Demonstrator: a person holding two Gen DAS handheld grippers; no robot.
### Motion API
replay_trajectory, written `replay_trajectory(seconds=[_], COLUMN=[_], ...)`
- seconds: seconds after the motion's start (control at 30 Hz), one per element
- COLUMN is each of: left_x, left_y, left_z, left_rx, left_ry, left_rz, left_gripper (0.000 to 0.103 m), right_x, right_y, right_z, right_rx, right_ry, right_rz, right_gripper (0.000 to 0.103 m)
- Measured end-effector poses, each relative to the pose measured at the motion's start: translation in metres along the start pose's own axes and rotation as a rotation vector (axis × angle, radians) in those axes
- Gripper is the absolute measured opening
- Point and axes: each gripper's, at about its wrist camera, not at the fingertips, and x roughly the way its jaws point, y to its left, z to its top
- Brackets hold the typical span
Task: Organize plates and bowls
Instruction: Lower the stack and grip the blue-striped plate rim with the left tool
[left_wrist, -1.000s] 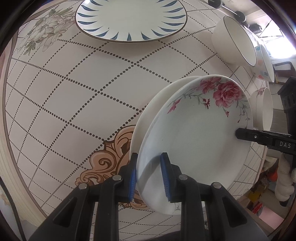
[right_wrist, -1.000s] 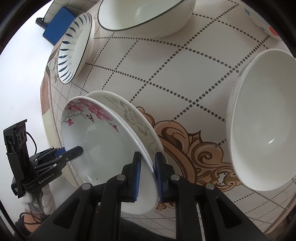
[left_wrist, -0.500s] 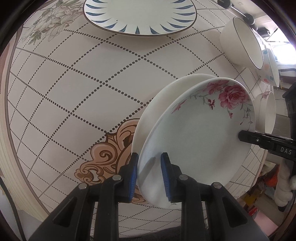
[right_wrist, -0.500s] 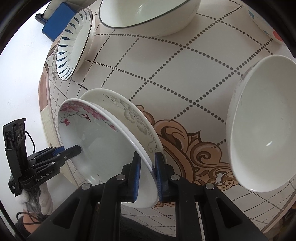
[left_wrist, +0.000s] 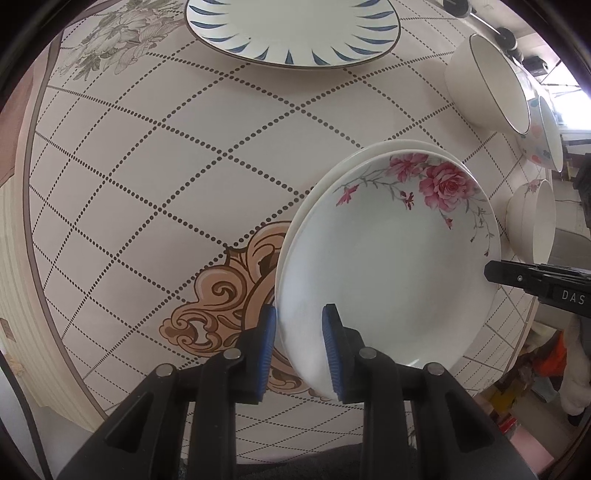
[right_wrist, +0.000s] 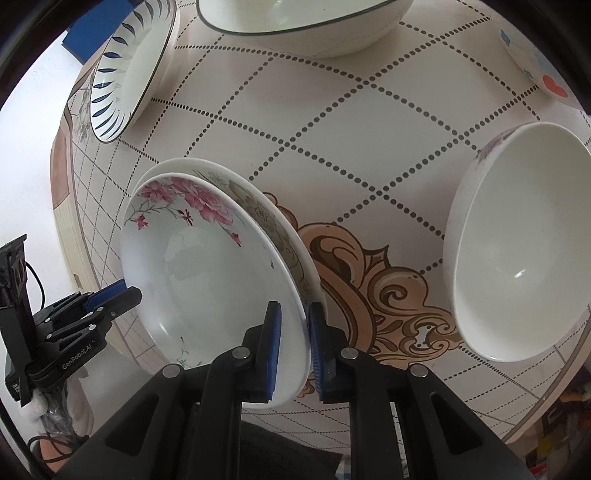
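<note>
A white plate with pink roses (left_wrist: 391, 266) lies stacked on a second white plate with a pale grey flower (right_wrist: 269, 218). Both are held together above the table. My left gripper (left_wrist: 299, 347) is shut on the near rim of the two plates. My right gripper (right_wrist: 294, 345) is shut on the opposite rim, and its fingers (left_wrist: 517, 277) show at the right in the left wrist view. The left gripper also shows in the right wrist view (right_wrist: 110, 295). The stack is tilted.
A blue-striped plate (left_wrist: 291, 29) sits at the far side of the patterned table (left_wrist: 147, 166). A large dark-rimmed bowl (right_wrist: 303, 22), a dotted bowl (left_wrist: 546, 136) and a plain white bowl (right_wrist: 517, 243) stand to the right. The table edge runs close below the stack.
Both grippers have carried the plate stack a little toward the blue-striped plate and the bowls. The grip on both rims is unchanged.
</note>
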Motion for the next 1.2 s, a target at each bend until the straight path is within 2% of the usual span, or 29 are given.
replay_trajectory(seconds=[0.03, 0.07, 0.1, 0.13, 0.17, 0.23, 0.27, 0.3, 0.37, 0.47, 0.63, 0.73, 0.9, 1.07, 1.17, 1.2], left_x=[-0.004, -0.009, -0.013, -0.018, -0.023, -0.031, -0.036, -0.041, -0.053, -0.073, -0.112, -0.130, -0.134, -0.105, -0.081, -0.073], left_y=[0.000, 0.001, 0.000, 0.000, -0.001, -0.002, -0.003, -0.002, 0.002, 0.006, 0.017, 0.032, 0.070, 0.102, 0.114, 0.117], left_z=[-0.001, -0.002, -0.003, -0.004, -0.005, -0.006, -0.005, -0.005, 0.000, 0.010, 0.042, 0.067, 0.120, 0.167, 0.188, 0.193], left_rx=[-0.002, -0.004, -0.009, -0.010, -0.011, -0.009, -0.008, -0.009, -0.015, -0.026, -0.049, -0.086, -0.174, -0.256, -0.288, -0.293], left_ry=[-0.015, -0.032, -0.051, -0.071, -0.090, -0.128, -0.145, -0.165, -0.203, -0.259, -0.342, -0.385, -0.358, -0.275, -0.214, -0.199], left_rz=[0.001, 0.008, 0.017, 0.019, 0.023, 0.038, 0.046, 0.057, 0.056, 0.045, 0.018, 0.022, -0.049, -0.143, -0.175, -0.186], left_gripper=[0.024, 0.025, 0.029, 0.030, 0.033, 0.039, 0.046, 0.058, 0.072, 0.073, 0.073, 0.073, 0.073, 0.072, 0.056, 0.056], right_x=[-0.001, -0.002, -0.004, -0.006, -0.009, -0.014, -0.015, -0.016, -0.019, -0.029, -0.068, -0.090, -0.114, -0.113, -0.099, -0.093], right_y=[0.003, 0.005, 0.008, 0.011, 0.014, 0.020, 0.024, 0.027, 0.033, 0.045, 0.077, 0.097, 0.118, 0.139, 0.142, 0.142], right_z=[0.000, -0.001, -0.002, -0.004, -0.005, -0.007, -0.009, -0.010, -0.010, -0.008, 0.010, 0.034, 0.091, 0.154, 0.189, 0.199], right_rx=[-0.003, -0.007, -0.014, -0.021, -0.026, -0.038, -0.043, -0.043, -0.038, -0.032, -0.080, -0.125, -0.149, -0.186, -0.178, -0.171], right_ry=[-0.001, -0.005, -0.013, -0.026, -0.041, -0.061, -0.066, -0.069, -0.077, -0.141, -0.326, -0.378, -0.350, -0.294, -0.249, -0.235], right_rz=[-0.012, -0.025, -0.045, -0.065, -0.078, -0.080, -0.073, -0.062, -0.037, 0.018, 0.078, 0.080, 0.151, 0.136, 0.101, 0.096], right_gripper=[0.020, 0.027, 0.032, 0.047, 0.067, 0.084, 0.084, 0.084, 0.087, 0.100, 0.100, 0.100, 0.100, 0.099, 0.096, 0.095])
